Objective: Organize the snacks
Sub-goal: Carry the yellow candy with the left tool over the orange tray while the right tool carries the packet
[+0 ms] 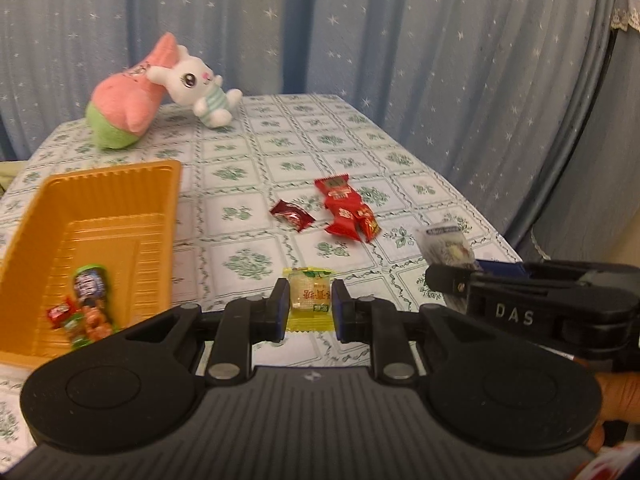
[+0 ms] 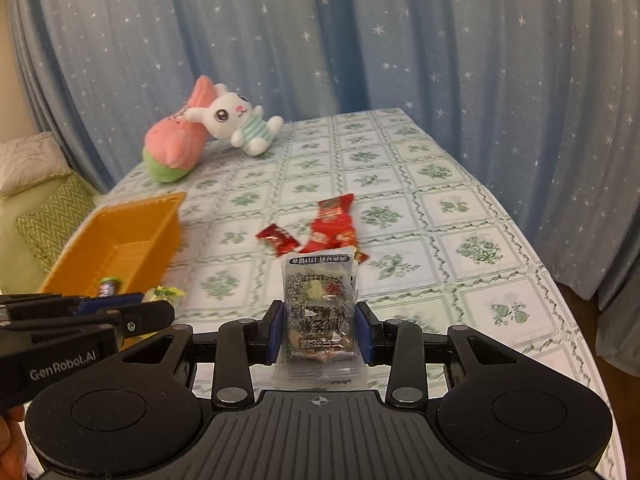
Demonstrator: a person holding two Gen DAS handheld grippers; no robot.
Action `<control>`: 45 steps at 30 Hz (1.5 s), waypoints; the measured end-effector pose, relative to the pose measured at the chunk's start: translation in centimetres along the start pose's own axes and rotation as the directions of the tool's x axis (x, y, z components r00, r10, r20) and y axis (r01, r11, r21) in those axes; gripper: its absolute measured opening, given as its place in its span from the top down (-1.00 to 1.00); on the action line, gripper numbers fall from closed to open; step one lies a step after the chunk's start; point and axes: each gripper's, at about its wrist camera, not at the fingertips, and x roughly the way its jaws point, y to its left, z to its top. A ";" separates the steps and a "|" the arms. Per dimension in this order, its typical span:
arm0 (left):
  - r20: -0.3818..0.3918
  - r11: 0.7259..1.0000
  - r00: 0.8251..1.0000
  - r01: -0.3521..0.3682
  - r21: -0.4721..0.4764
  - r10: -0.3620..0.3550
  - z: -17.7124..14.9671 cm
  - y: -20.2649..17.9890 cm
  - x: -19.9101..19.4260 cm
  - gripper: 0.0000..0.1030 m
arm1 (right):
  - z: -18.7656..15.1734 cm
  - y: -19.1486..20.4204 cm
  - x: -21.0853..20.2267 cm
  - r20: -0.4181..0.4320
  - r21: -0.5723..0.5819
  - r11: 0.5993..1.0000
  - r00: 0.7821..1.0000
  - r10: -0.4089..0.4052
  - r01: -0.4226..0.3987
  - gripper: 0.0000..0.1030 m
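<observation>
Clamped in the left gripper (image 1: pixel 310 305) jaws is a yellow candy (image 1: pixel 310 296). A clear packet (image 2: pixel 319 312) is held by the right gripper (image 2: pixel 319 330) jaws. Red sweets (image 1: pixel 346 208) are scattered on the worktop (image 1: pixel 360 148) beside the tray (image 1: pixel 120 184).

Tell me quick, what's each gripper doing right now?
Left gripper: shut on a yellow-wrapped candy.
Right gripper: shut on a clear snack packet.

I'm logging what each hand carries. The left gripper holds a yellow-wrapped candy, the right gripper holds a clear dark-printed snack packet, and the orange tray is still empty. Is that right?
Not quite: the orange tray is not empty. The left wrist view shows several wrapped snacks lying in it. The rest holds: the left gripper grips the yellow-wrapped candy, and the right gripper the clear snack packet.
</observation>
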 end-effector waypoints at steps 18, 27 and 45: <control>0.034 0.988 0.992 -0.116 -0.098 0.120 -1.3 9.0 -7.9 0.62 | 0.2 11.2 -1.5 -0.003 -0.111 0.988 0.994 0.112 -0.111 0.27; 0.035 0.980 0.987 -0.149 -0.134 0.155 -1.6 12.7 -9.0 0.62 | 0.2 15.2 -0.1 -0.034 -0.169 0.974 0.988 0.148 -0.152 0.27; 0.015 0.973 0.983 -0.179 -0.144 0.183 -0.7 18.7 -6.2 0.62 | 1.7 19.5 6.0 -0.092 -0.190 0.961 0.978 0.188 -0.203 0.27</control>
